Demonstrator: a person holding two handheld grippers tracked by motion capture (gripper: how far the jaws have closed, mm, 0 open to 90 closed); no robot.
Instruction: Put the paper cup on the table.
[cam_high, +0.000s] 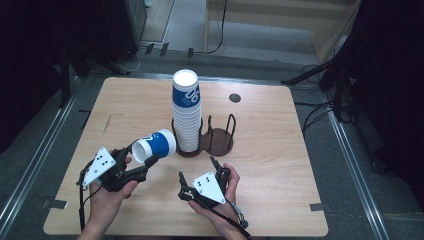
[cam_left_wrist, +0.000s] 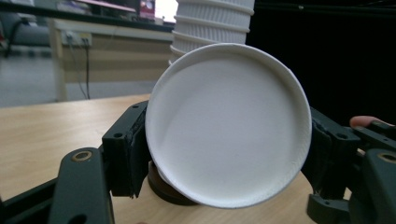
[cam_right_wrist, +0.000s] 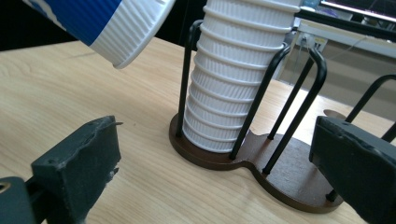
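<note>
Now, left tool: the left tool (cam_high: 134, 167) is clamped on a single paper cup (cam_high: 155, 144), one jaw either side of the rim; in the left gripper view the cup's white mouth (cam_left_wrist: 229, 123) faces the camera, squeezed between the two black jaws.
Held cup: blue body, white ribbed band at the rim, lying on its side in the air, mouth toward the person at about 7 o'clock, base pointing at 2 o'clock toward the stack; clear of the tabletop (cam_high: 280, 145).
Right tool: the right tool (cam_high: 197, 170) hovers low with jaws wide apart and nothing between them; through the gap, the right gripper view shows bare wood.
Cup stack: the tall stack of cups (cam_high: 186, 112) stands upright at tabletop centre, in the left ring of the holder, at 12 o'clock from the right tool and at 2 o'clock from the left one.
Holder: the dark brown cup holder (cam_high: 216, 141) with black wire uprights has two rings; its right ring has no cups in it.
Gap: the held cup hangs just beside the stack's lower cups, at their 9 o'clock, not touching.
Hands: both hands sit near the tabletop's front edge, at 6 o'clock.
</note>
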